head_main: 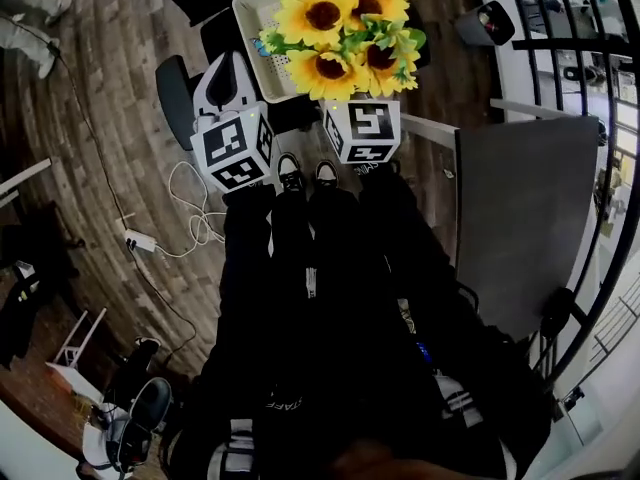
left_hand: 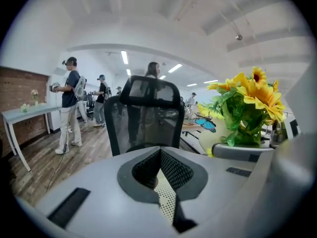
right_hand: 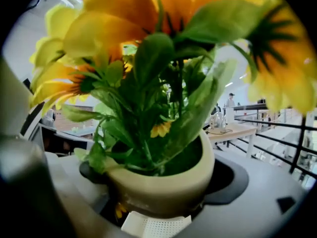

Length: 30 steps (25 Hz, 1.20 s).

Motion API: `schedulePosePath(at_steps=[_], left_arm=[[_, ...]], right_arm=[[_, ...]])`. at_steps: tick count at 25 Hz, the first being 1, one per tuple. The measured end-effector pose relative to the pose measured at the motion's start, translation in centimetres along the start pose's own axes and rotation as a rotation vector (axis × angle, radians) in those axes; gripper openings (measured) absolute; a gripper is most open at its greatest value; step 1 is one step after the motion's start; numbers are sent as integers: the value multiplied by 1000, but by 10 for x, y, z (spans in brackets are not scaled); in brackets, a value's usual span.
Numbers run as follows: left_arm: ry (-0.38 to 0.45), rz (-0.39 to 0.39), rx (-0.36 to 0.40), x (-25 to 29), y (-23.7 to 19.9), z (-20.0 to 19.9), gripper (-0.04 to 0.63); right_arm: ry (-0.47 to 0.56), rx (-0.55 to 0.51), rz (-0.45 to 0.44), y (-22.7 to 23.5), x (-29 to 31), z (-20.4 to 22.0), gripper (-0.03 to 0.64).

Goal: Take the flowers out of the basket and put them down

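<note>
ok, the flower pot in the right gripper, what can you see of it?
The flower pot is a round cream bowl, smooth and matte, with a thick rim. It stands upright, clamped low on its sides between the jaws of the right gripper. Green leaves and yellow sunflowers fill it and spread well past the rim. A blue butterfly decoration sits by its side. In the head view the blooms hide the pot and overlap the white basket.

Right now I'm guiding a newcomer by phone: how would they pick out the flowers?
Start at the white basket ahead of the person's shoes. Close by it, the right hand-held gripper clamps a cream pot of sunflowers. Nothing else nearby is yellow with dark brown centres.
</note>
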<state>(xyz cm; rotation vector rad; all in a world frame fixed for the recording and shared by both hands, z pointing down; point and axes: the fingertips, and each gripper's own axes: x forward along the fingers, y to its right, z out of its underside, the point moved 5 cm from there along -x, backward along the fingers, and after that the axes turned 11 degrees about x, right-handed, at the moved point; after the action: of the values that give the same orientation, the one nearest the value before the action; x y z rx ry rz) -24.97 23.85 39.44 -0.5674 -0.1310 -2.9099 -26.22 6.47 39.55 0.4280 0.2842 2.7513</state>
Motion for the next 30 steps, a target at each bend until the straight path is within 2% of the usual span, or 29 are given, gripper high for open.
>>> schedulePosePath(at_steps=[3, 7, 9, 15, 17, 23, 28, 30], left_arm=[[26, 34, 26, -28, 18, -34, -2], [91, 142, 99, -79, 93, -74, -2], [102, 195, 112, -96, 116, -83, -2], [109, 366, 139, -85, 103, -99, -2], [121, 434, 156, -89, 114, -106, -2], [182, 668, 253, -173, 262, -120, -2], [178, 810, 272, -151, 289, -117, -2], [188, 869, 295, -175, 332, -116, -2]], right_arm=[[2, 2, 29, -4, -43, -26, 557], [63, 25, 123, 22, -141, -61, 557], [86, 37, 176, 27, -173, -71, 557], [123, 65, 348, 5, -177, -88, 557], [146, 82, 421, 6, -196, -91, 557], [260, 146, 675, 63, -371, -90, 557], [291, 163, 827, 74, -381, -84, 557], [314, 173, 887, 88, -427, -82, 557]])
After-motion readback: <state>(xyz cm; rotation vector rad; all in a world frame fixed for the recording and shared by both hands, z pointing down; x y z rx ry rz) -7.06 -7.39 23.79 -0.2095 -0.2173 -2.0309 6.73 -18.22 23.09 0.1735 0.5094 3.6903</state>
